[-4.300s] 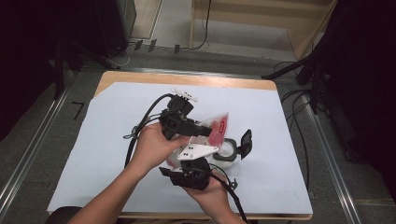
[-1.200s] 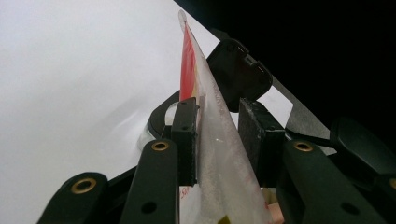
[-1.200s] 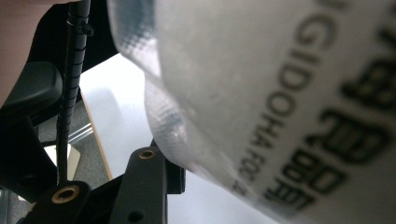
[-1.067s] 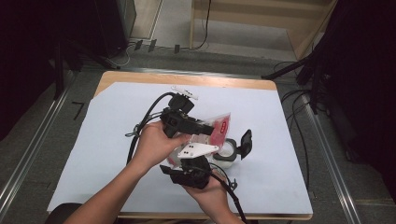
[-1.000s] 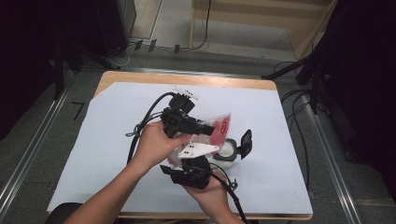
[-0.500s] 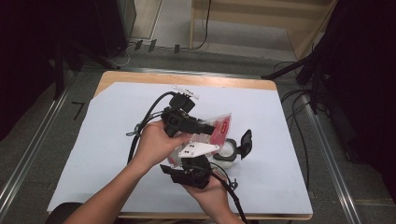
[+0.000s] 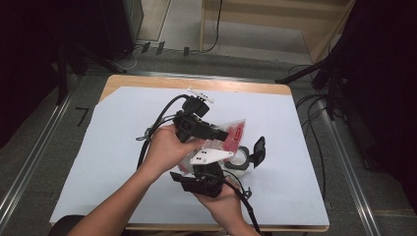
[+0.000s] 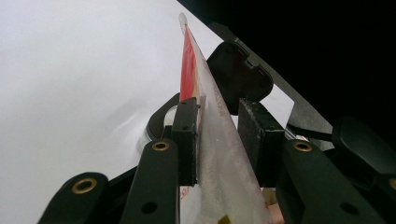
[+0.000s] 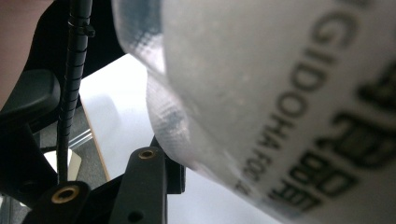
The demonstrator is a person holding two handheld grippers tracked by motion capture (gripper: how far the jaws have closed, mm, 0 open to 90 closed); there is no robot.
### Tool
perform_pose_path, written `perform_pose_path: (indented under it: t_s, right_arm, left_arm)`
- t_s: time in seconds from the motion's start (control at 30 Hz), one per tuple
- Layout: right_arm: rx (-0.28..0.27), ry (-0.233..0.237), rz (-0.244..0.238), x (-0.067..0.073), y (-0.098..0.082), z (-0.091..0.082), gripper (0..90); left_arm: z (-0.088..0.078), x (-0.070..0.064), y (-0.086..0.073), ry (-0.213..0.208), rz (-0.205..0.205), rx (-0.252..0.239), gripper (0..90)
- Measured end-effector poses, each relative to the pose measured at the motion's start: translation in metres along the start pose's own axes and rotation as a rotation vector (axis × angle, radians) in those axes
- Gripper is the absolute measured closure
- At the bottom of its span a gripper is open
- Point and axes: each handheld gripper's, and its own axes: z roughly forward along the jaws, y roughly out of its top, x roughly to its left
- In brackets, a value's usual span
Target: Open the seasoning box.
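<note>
Your left gripper [image 8: 219, 140] has its fingers [image 8: 187, 135] pinching the clear plastic bag [image 8: 210, 135] edge-on: in the left gripper view one pad lies flat against the red-printed side and the other sits just beside the frosted side, so the film stands between them like a blade. In the high view that gripper [image 7: 219, 133] reaches in from the left above the middle of the white table cover [image 7: 98, 147], and the bag [image 7: 230, 133] hangs off its tips, held up clear of the cover.

Just right of the bag, a round container [image 7: 240, 160] with a black flip lid [image 7: 257, 149] sits on the cover, lid swung open.

Your right gripper [image 7: 206, 169] comes up from below the bag. In the right gripper view the printed film [image 9: 280, 93] curves very close across the lens and hides the tips, so I cannot tell whether those fingers are spread or pressed together.

Judge the bag as light, limp and slick. It will fold and twist rather than hold a shape, and thin film can slide out of a loose pinch. Take it near an edge or a sealed seam, where the layers are doubled and flatter, and keep the two holds apart so the film stays taut between them.
</note>
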Motion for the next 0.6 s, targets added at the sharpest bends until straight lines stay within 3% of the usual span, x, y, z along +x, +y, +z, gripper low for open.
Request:
perform_pose_path:
  t_s: [0.23,0.6]
  right_arm:
    - [-0.001,-0.004,-0.006,0.0005,-0.0007,0.0000,63.9]
    - [0.005,0.002,-0.021,0.0018,-0.0021,0.0013,64.0]
  left_arm:
    - [-0.0010,-0.0024,-0.0019,0.017,0.022,-0.002,69.5]
    - [-0.0024,-0.0026,-0.0058,0.021,0.015,-0.019,69.1]
